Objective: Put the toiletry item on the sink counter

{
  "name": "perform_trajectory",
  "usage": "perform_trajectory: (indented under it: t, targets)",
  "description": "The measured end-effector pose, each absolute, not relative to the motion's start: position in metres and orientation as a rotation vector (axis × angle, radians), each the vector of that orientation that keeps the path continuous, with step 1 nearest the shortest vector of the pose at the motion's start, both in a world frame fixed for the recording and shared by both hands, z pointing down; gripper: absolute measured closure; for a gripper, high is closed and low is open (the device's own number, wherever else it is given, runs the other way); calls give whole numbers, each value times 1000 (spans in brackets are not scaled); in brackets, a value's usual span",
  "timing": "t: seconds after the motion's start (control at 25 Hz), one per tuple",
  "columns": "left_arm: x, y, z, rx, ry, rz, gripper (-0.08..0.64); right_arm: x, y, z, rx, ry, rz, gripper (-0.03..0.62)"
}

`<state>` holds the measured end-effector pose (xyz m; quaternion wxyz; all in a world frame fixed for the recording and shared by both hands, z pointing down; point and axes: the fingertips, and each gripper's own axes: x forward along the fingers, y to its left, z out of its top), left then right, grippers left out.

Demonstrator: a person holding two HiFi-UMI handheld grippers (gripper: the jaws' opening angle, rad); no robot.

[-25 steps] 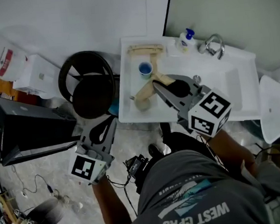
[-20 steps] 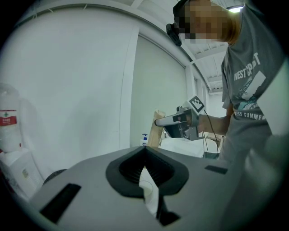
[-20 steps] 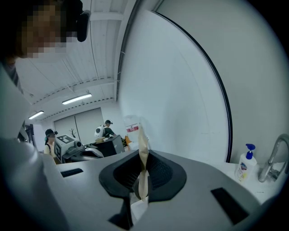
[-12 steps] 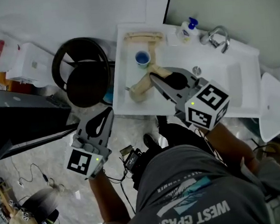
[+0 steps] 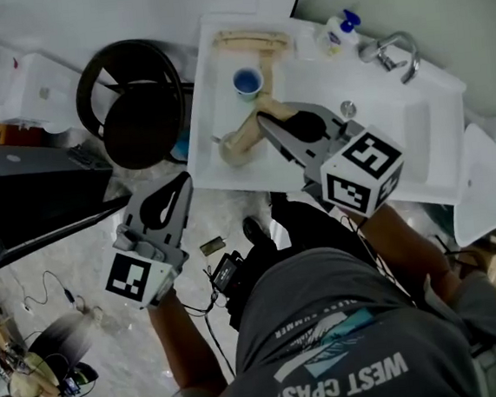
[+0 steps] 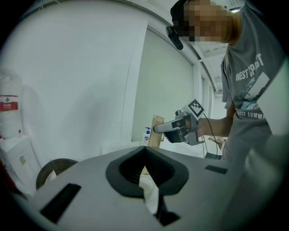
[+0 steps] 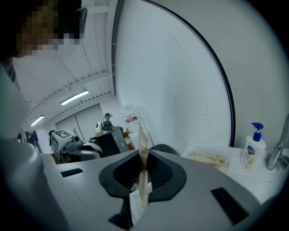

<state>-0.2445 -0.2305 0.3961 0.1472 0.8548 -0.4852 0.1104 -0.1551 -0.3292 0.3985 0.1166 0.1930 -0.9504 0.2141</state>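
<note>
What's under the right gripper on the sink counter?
The right gripper clamps a beige toiletry item over the sink counter, beside a blue cup. Its body hides the counter directly beneath.

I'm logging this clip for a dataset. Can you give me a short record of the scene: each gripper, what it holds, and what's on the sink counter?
Right gripper: shut on a flat tan item, above the sink counter; contact with the counter unclear
Left gripper: shut, nothing seen in it, over the floor beside the counter
On counter: blue cup, soap bottle
Faucet: at the counter's back edge
</note>
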Motion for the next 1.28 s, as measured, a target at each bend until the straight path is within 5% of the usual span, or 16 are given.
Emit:
perform_trajectory:
  t: [1.28]
  targets:
    - [-252, -253, 457, 2345, -1372, 303, 558, -168, -352, 494, 507, -2624, 744, 540]
